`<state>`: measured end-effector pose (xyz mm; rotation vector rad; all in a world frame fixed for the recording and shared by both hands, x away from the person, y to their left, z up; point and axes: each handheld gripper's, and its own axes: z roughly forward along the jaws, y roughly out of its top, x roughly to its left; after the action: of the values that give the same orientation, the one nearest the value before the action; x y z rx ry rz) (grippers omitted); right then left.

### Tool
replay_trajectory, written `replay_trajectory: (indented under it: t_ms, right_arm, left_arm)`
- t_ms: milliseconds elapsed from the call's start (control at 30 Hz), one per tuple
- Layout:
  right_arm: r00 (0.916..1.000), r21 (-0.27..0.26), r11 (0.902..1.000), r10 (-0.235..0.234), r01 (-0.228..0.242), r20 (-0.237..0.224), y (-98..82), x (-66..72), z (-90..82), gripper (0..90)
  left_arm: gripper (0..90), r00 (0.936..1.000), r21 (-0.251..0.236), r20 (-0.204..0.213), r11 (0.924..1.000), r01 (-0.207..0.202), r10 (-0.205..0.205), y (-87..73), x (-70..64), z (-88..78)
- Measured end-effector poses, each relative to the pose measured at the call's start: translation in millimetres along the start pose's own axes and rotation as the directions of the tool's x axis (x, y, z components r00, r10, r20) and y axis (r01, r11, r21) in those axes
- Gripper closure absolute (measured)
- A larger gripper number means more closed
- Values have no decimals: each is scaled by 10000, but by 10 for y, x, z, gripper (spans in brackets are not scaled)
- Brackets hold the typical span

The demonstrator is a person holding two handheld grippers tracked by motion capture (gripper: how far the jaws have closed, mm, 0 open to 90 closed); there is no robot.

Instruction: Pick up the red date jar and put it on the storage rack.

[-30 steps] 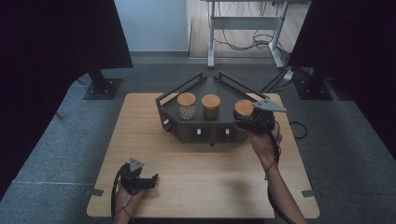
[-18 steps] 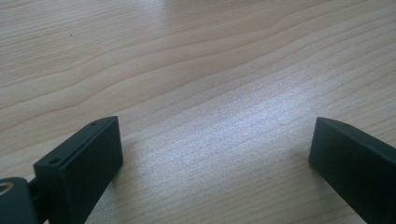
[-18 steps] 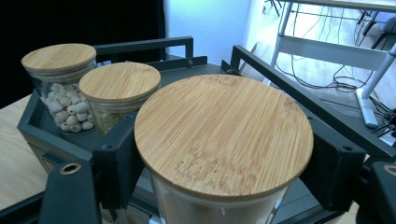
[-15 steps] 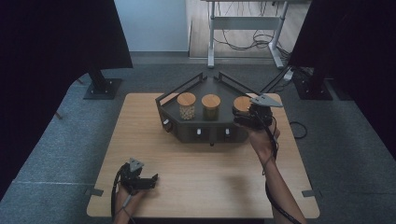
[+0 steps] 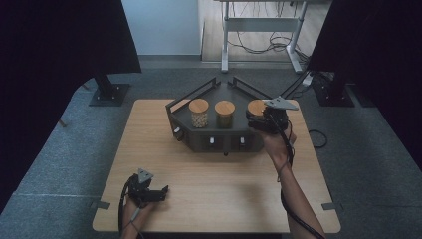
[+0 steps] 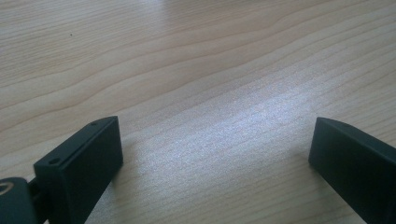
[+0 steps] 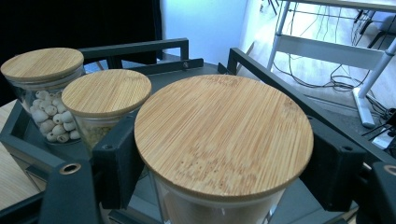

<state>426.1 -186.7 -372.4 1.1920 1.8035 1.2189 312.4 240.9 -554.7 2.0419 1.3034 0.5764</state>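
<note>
Three jars (image 5: 224, 114) with three bamboo lids (image 7: 223, 133) on one dark rack (image 5: 185, 130), the nearest jar between the right gripper's (image 7: 224, 161) jaws; two grippers

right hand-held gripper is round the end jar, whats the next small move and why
Probably lift the jar straight up. The right hand-held gripper has a jaw on each side of the glass just under the bamboo lid, and the jar stands close beside the middle jar inside the dark rack, so moving sideways first could knock its neighbour.
</note>
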Motion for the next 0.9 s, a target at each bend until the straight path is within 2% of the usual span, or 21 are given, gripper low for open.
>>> replay_trajectory:
  t_ms: [900]
  right_arm:
    - [9997,155,9999,-30,26,248,71,-13,291,235]
  left_arm:
    - [28,10000,13,10,10000,-22,22,0,0,-1]
